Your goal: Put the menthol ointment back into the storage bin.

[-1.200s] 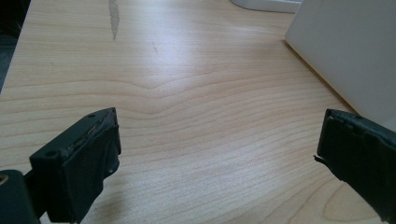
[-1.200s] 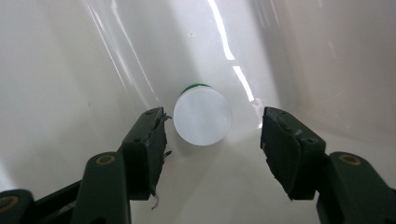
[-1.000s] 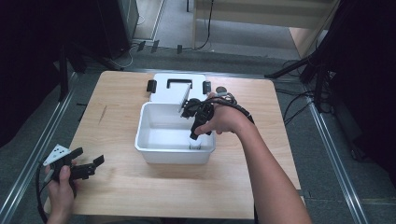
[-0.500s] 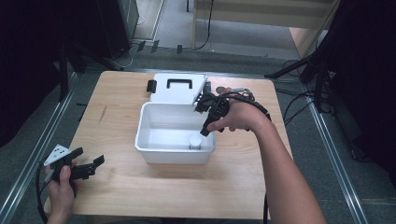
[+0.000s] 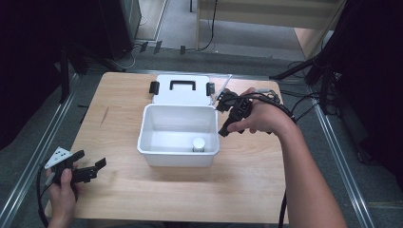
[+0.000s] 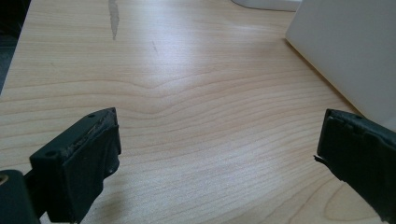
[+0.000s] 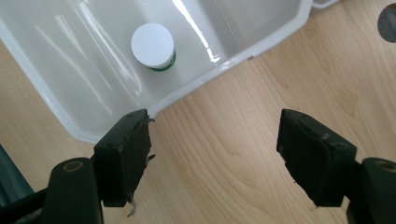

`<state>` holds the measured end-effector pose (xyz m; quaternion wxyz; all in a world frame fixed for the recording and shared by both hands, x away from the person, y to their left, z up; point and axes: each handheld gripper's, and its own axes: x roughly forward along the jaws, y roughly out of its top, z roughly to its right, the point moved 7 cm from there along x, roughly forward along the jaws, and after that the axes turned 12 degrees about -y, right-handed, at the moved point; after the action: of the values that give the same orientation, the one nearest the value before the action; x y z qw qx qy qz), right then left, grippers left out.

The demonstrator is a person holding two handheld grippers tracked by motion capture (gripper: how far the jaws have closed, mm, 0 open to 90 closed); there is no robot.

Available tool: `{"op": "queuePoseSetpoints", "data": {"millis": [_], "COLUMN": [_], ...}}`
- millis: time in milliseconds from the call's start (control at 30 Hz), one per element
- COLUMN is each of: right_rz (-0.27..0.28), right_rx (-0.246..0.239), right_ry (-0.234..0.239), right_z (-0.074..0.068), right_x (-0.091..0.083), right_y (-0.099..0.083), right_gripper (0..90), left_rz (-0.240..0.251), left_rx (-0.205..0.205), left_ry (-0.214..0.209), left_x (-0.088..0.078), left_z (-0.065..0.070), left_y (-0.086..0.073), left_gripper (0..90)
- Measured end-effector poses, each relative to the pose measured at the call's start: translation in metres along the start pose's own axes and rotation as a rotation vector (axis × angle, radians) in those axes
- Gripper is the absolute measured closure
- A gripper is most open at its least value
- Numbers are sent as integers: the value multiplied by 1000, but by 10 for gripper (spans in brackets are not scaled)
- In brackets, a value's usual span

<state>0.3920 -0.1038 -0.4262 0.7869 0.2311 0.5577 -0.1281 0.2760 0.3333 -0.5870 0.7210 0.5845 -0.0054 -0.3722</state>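
Note:
A white plastic bin [image 5: 178, 130] stands mid-table, its lid [image 5: 180, 90] with black handle and latches lying flat behind it. Inside the bin, near the front right corner, a small jar [image 5: 198, 144] with a white cap and a green band [image 7: 153, 45] stands upright. My right gripper [image 5: 224, 118] hovers over the bin's right rim [image 7: 261, 44]; its jaws have just been opening and nothing is between them [image 7: 215, 126]. My left gripper [image 5: 92, 159] rests low at the table's front left, open and empty [image 6: 219, 135], with the bin's wall [image 6: 345, 51] to its right.
A small dark round object [image 7: 388, 16] lies on the wood right of the bin. A grey scratch [image 5: 104, 116] marks the tabletop left of the bin. Bare wood runs along the front and left. Metal rails and cables flank the table on the floor.
The right gripper has come up out of the bin and moved right, jaws wider, leaving the jar standing inside. The left hand has kept still.

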Motion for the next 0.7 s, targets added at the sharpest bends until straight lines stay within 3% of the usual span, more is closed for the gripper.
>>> {"op": "queuePoseSetpoints", "data": {"millis": [700], "right_rz": [-26], "right_rx": [71], "right_ry": [-21], "right_z": [20], "right_x": [3], "right_y": [-46], "right_gripper": [239], "left_rz": [-2], "left_rx": [0], "left_ry": [2], "left_x": [0], "left_z": [0], "left_y": [0], "left_gripper": [3]}}
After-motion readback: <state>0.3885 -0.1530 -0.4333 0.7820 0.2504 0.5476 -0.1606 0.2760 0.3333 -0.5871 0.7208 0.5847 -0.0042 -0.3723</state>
